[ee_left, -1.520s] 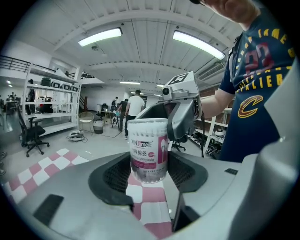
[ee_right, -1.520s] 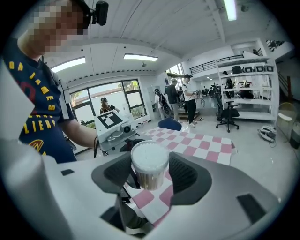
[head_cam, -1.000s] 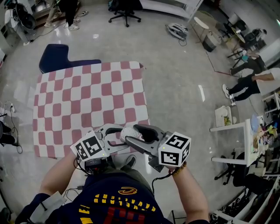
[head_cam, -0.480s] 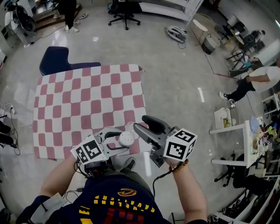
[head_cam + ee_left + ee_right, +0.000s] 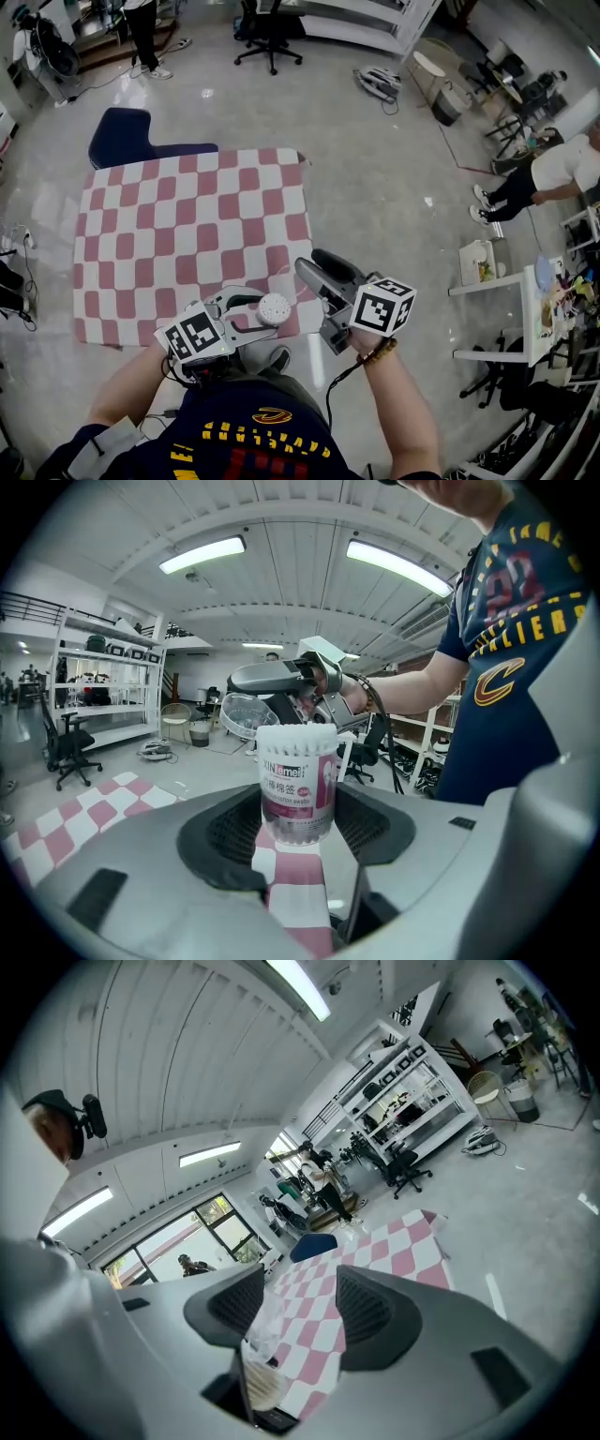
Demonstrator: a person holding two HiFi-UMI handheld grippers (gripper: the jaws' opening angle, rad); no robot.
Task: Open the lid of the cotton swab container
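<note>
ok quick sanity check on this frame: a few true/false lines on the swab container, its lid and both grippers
1. The left gripper grips the cotton swab container upright between its fingers. True.
2. The lid is on the container. False: the swab tips are bare, and the clear lid is off, in the right gripper.
3. The container stands on the checkered mat. False: it is held in the air over the mat's near edge.
4. An office chair stands beyond the mat. True.
</note>
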